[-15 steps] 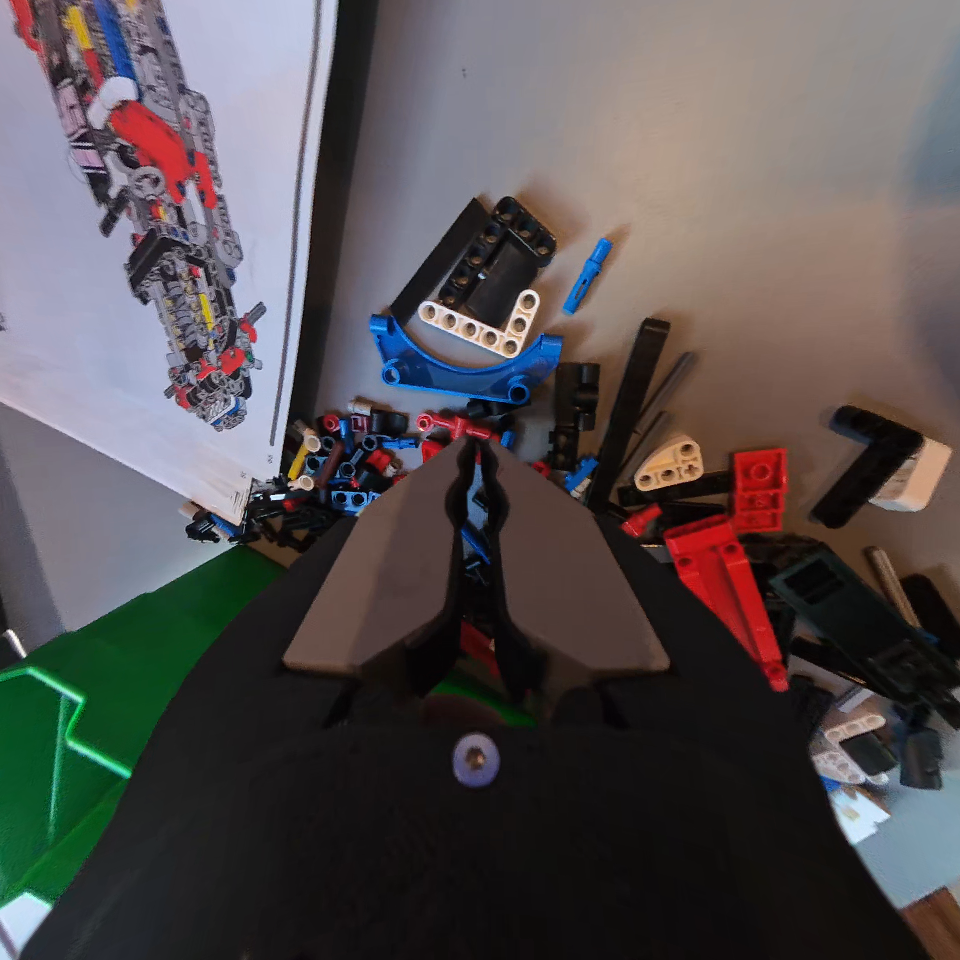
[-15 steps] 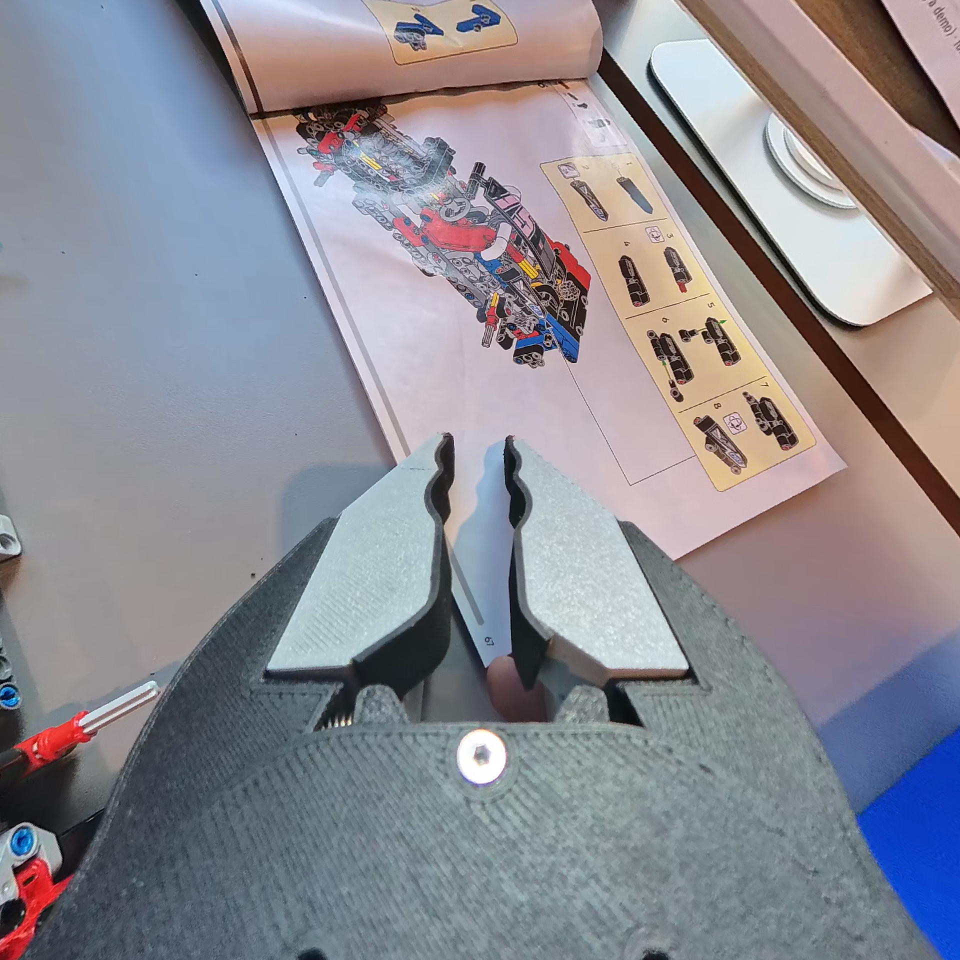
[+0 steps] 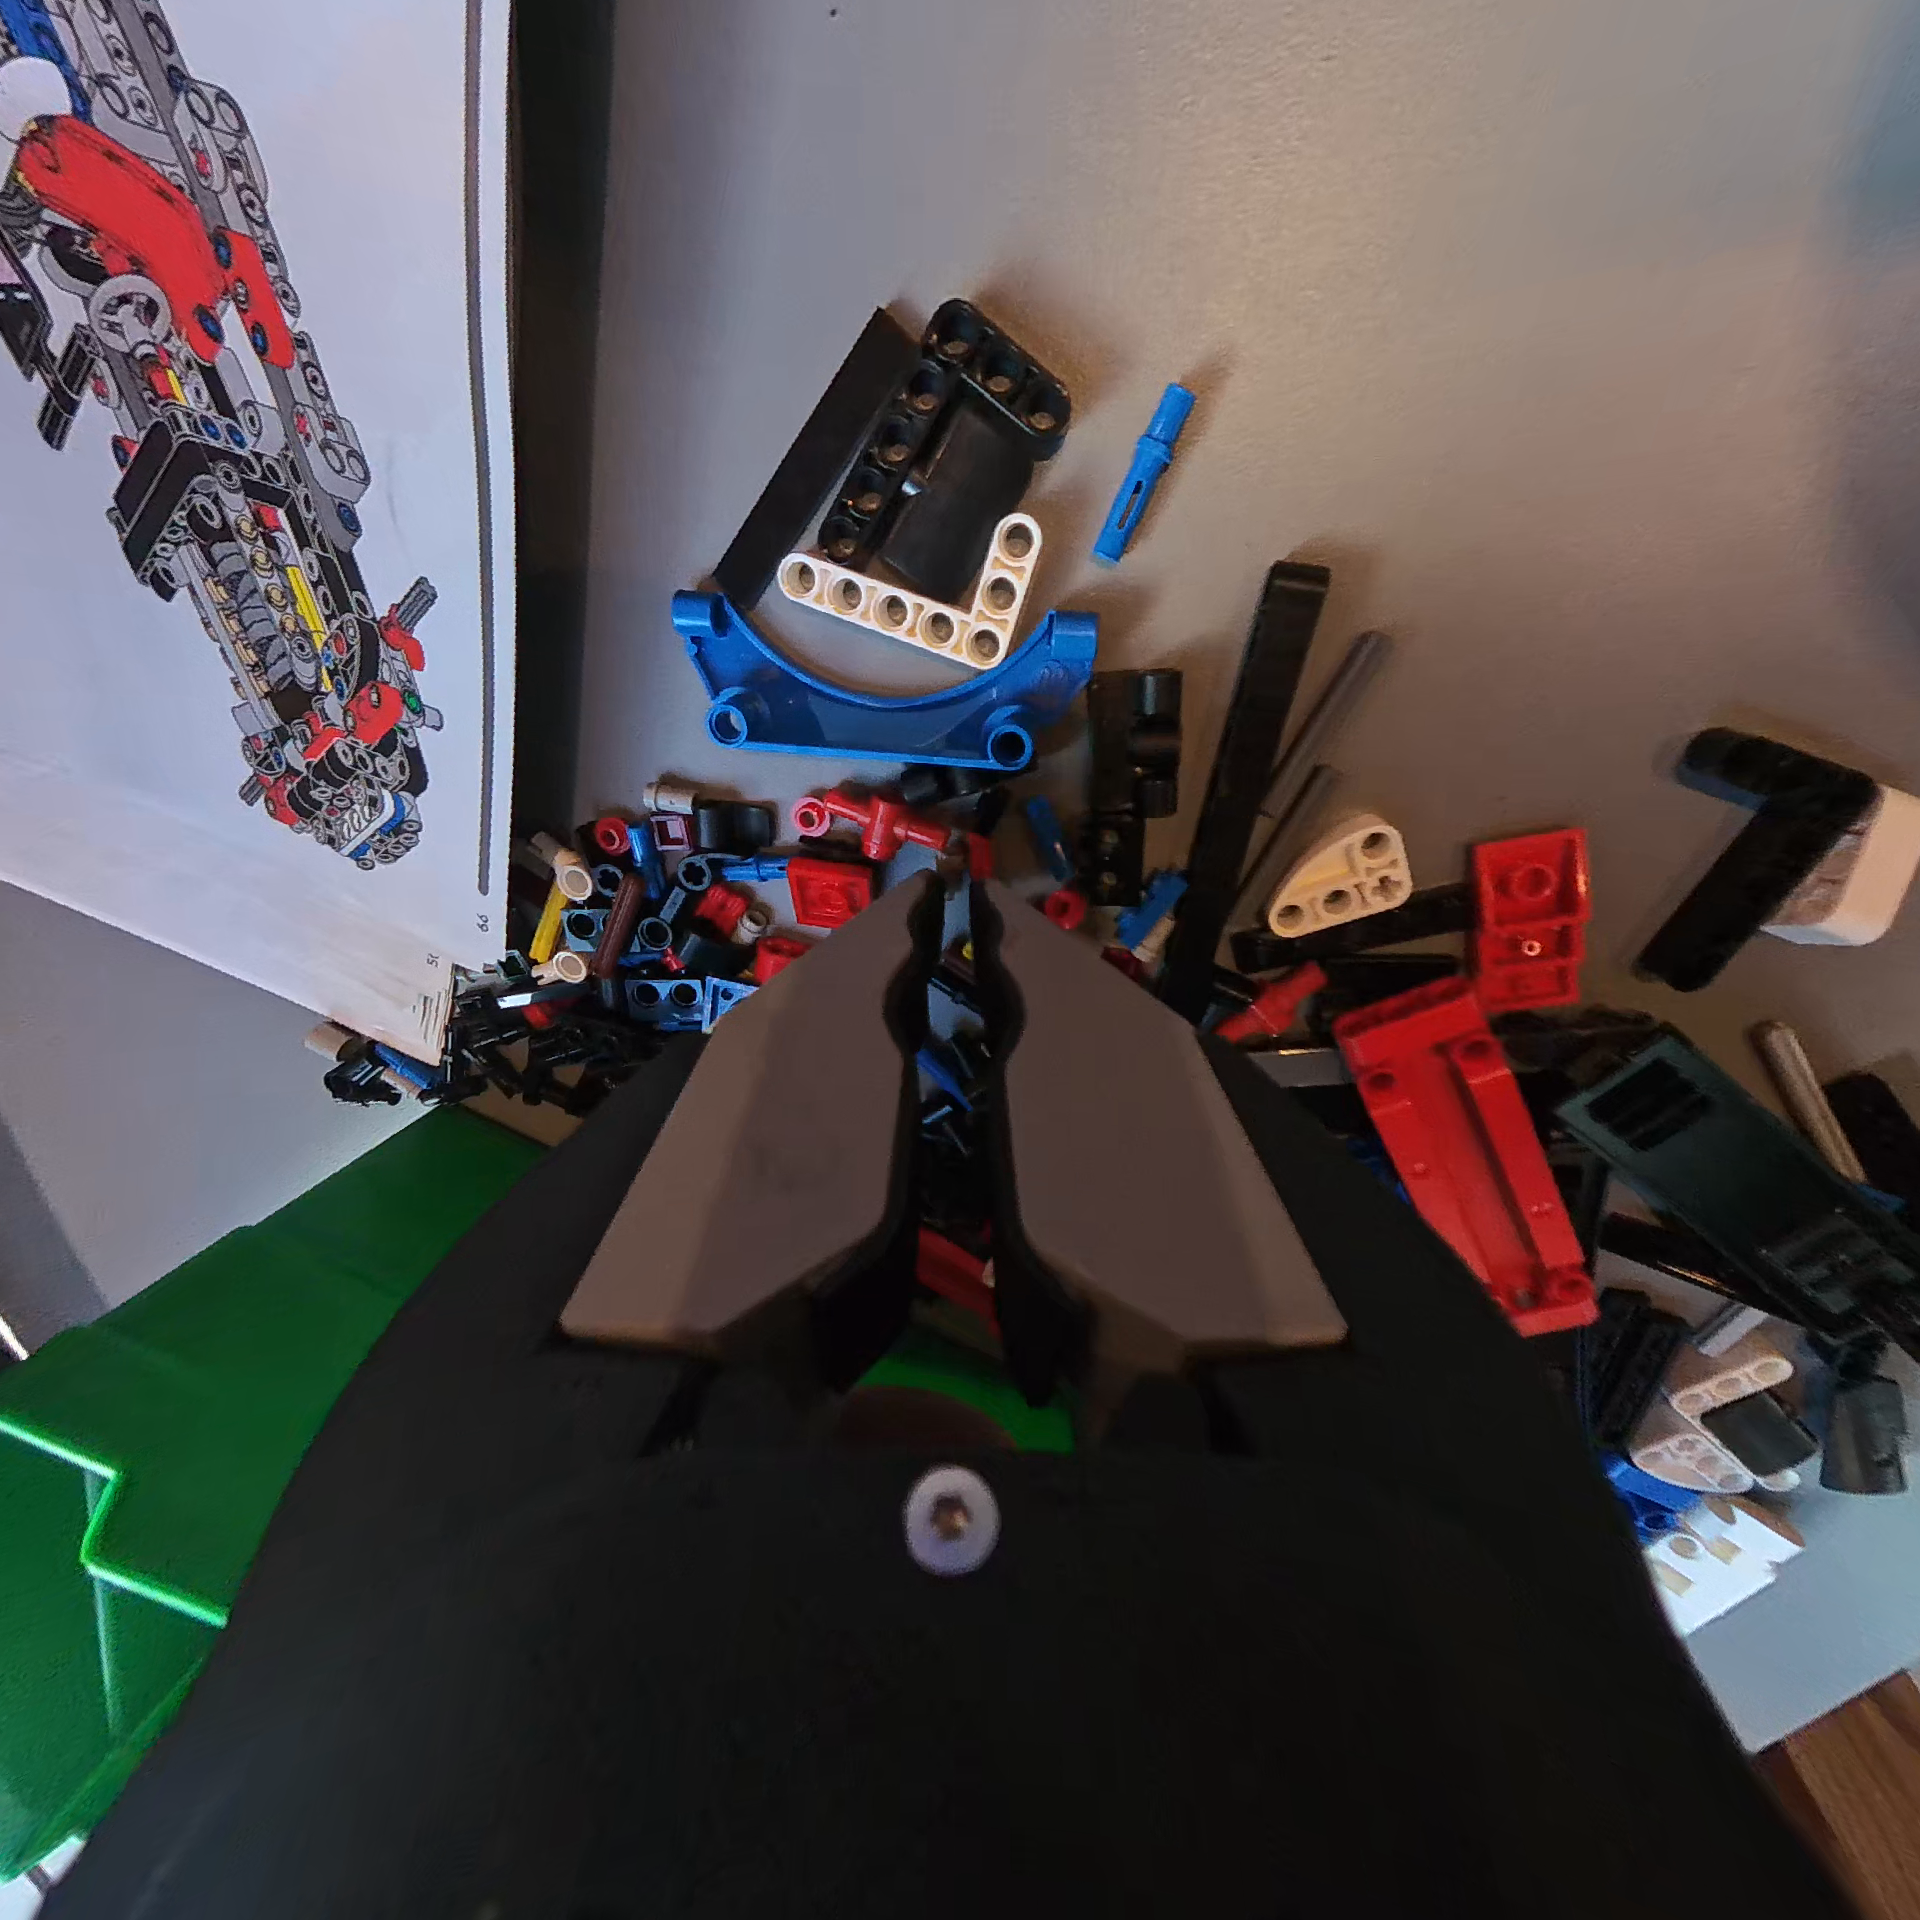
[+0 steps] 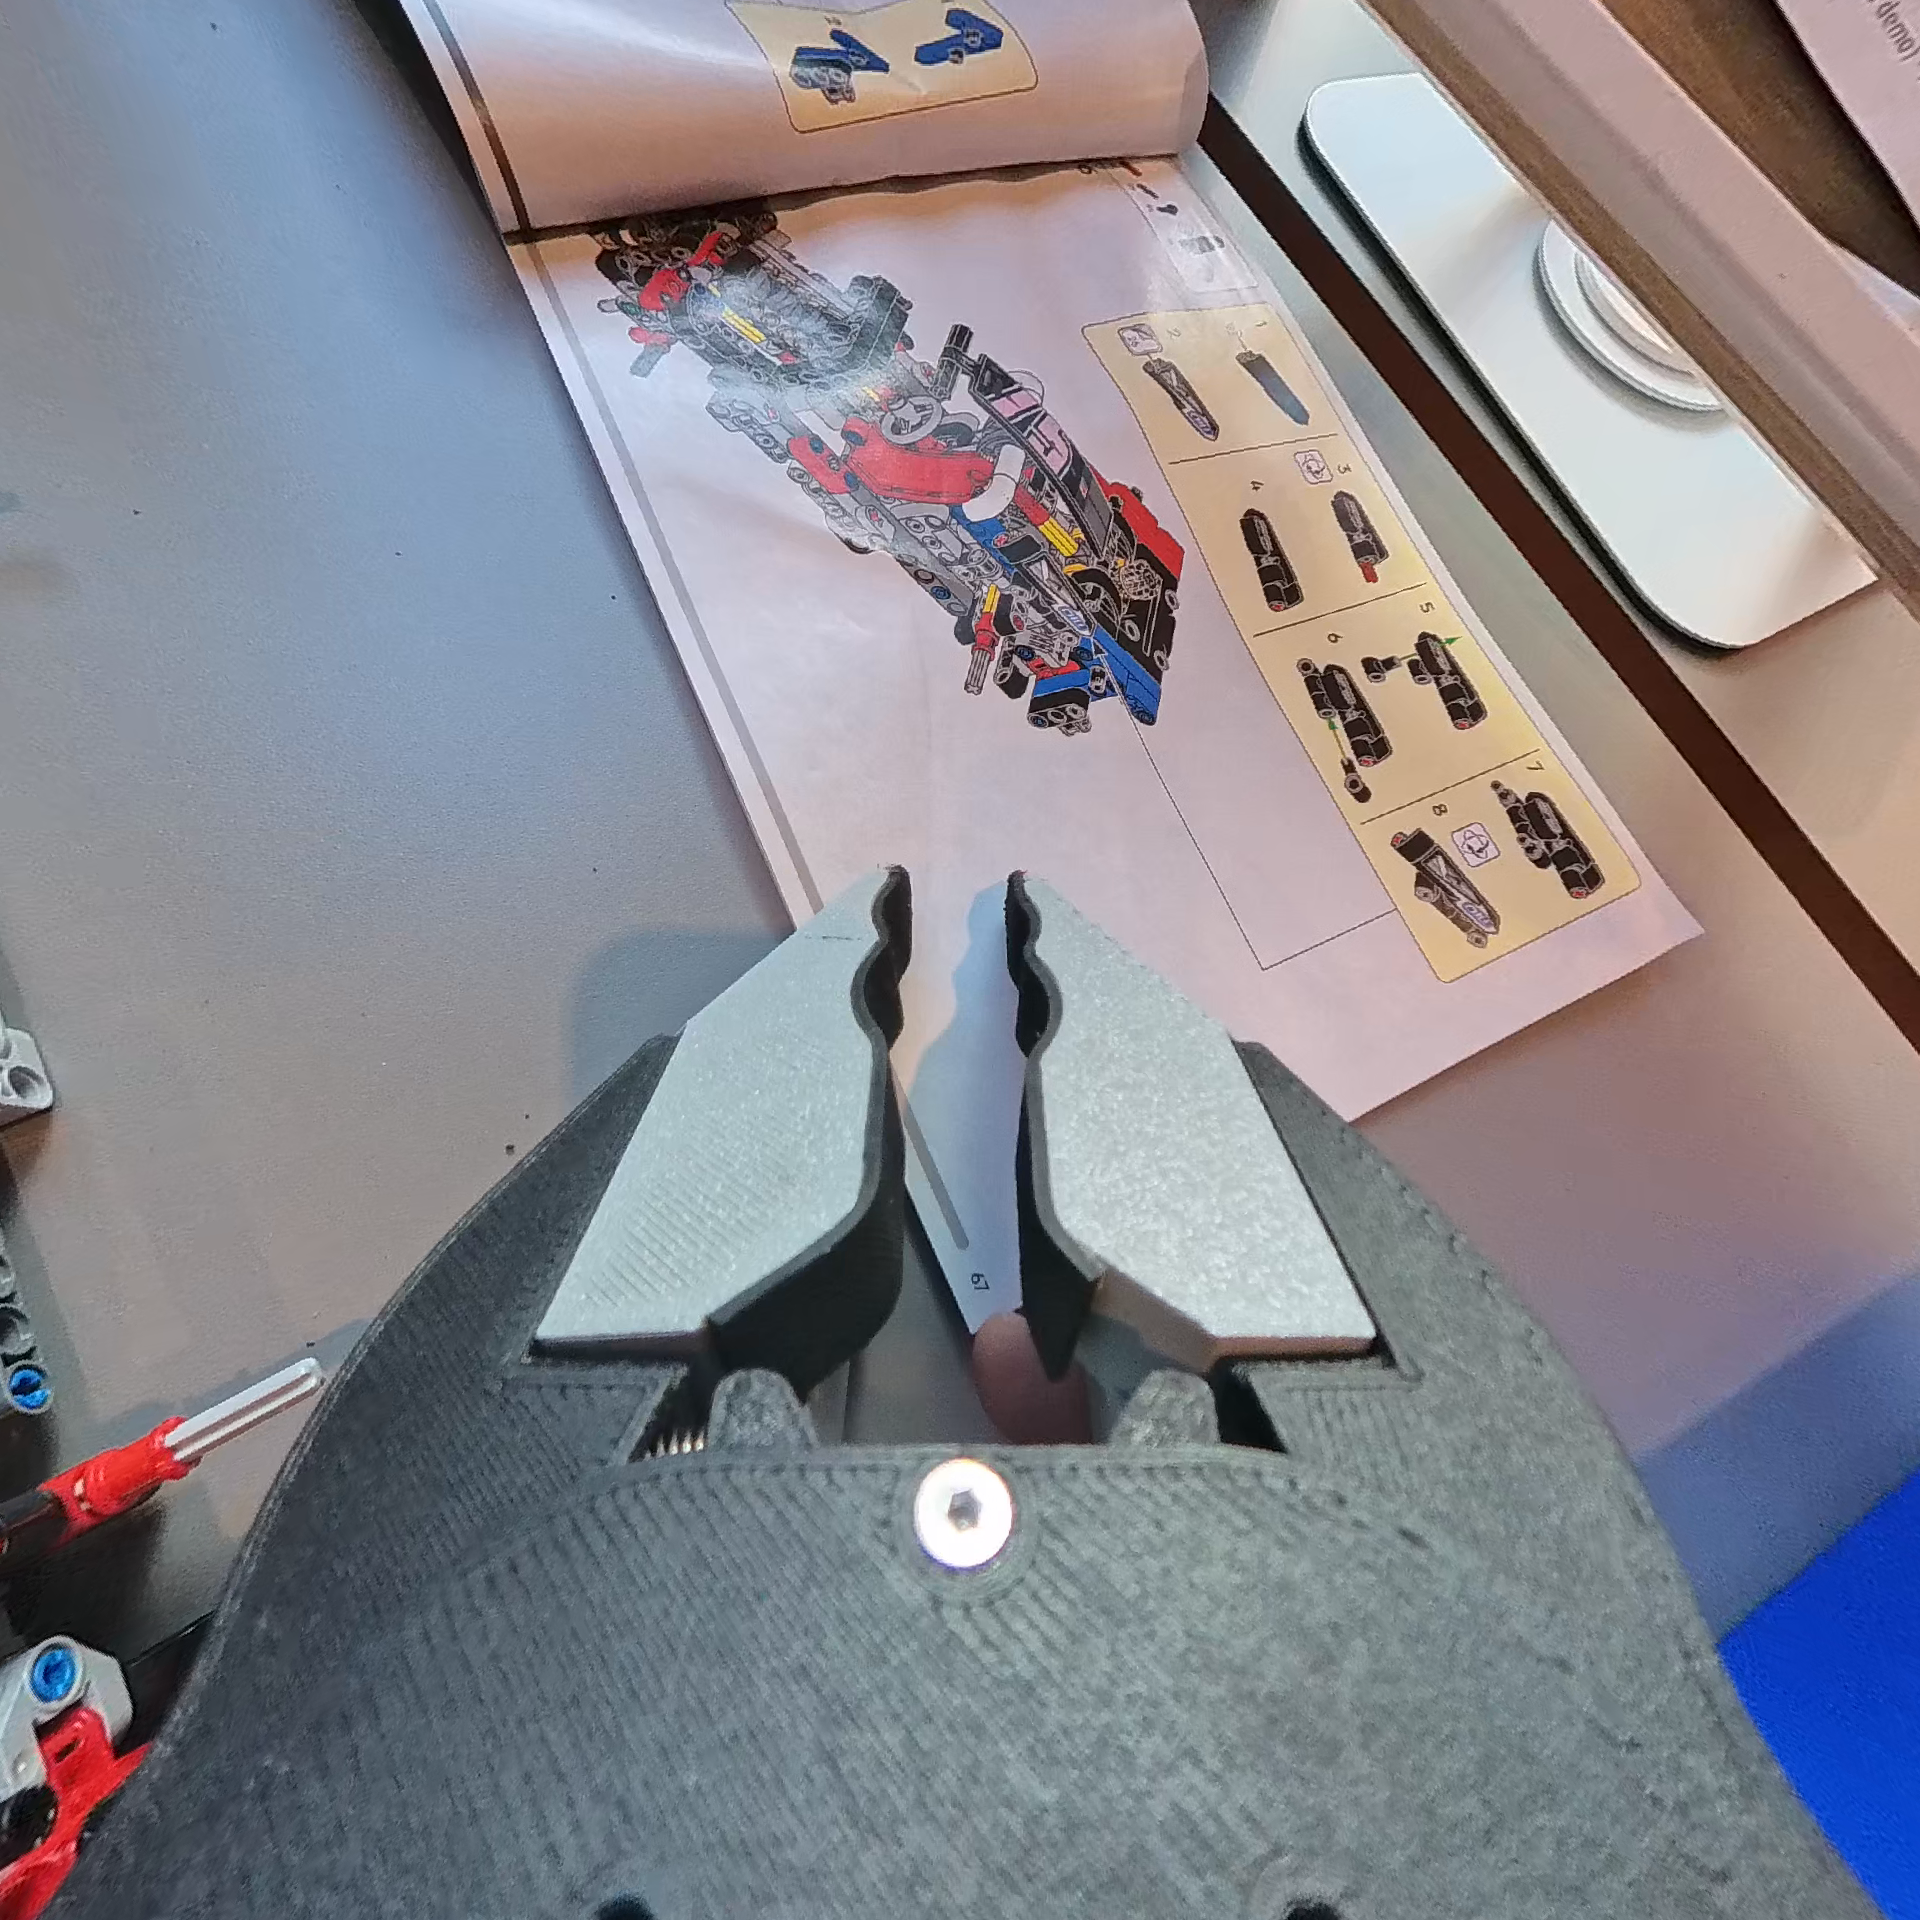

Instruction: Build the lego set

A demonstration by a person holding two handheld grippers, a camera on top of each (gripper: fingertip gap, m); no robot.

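Lego pieces (image 3: 790,914) lie heaped just ahead of the left hand-held gripper (image 3: 956,894), its jaws nearly together, empty. Right hand-held gripper (image 4: 956,883) hovers apart over the manual (image 4: 935,748). Closing into clutter risks pinching neighbouring pieces.

Loose lego pieces (image 3: 935,935) are lying in a scattered heap on the grey tabletop (image 3: 1455,312), mostly small black, red and blue parts. At the heap's far edge a blue curved arch (image 3: 883,696) is lying flat, with a white L-shaped beam (image 3: 935,613) and a black frame (image 3: 966,436) just beyond it. A blue pin (image 3: 1143,473) is lying apart beside them. A long red panel (image 3: 1455,1153) is resting at the heap's right. The instruction booklet (image 4: 935,675) is lying open, showing a coloured vehicle diagram.
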